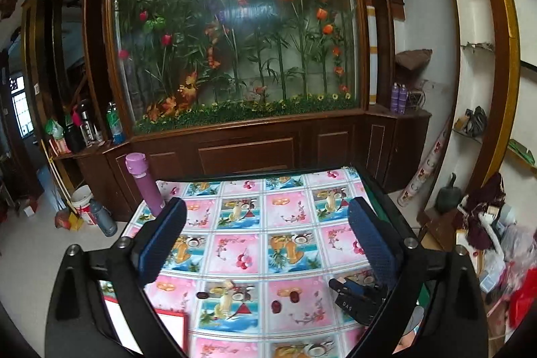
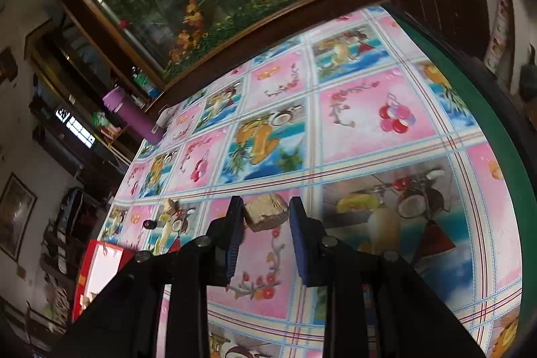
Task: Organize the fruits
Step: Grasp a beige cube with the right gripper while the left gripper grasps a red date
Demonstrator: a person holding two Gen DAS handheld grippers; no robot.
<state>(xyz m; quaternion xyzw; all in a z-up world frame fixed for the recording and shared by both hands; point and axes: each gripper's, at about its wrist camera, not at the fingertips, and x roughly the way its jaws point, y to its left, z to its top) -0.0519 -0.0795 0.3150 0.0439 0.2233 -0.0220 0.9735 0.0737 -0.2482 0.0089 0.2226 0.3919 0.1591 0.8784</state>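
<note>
Your left gripper (image 1: 265, 240) hangs above the desk (image 1: 295, 244) with its blue pads (image 1: 161, 240) spread wide and nothing between them. Below it lies the fruit-print cloth (image 1: 241, 257), pink and blue squares.

Your right gripper (image 2: 266, 235) pinches a pale brown, rough-surfaced chunk (image 2: 266, 212) at its fingertips; what sort of food it is cannot be told. The chunk is tilted and sits between the two blue pads, over a pink square of the cloth.

On the cloth, from the left wrist view: two small dark red fruits (image 1: 285, 301), one near the other, probably dates, and one small dark piece (image 1: 202, 295) further left. A red-rimmed box (image 1: 171, 327) with a white inside sits at the desk's near left corner, partly hidden by the gripper frame. The right gripper body shows at lower right of that view.

A purple bottle (image 1: 144, 183) stands upright at the far left corner of the desk. Behind it, a glass case of artificial flowers (image 1: 235, 32) on a wooden cabinet.
</note>
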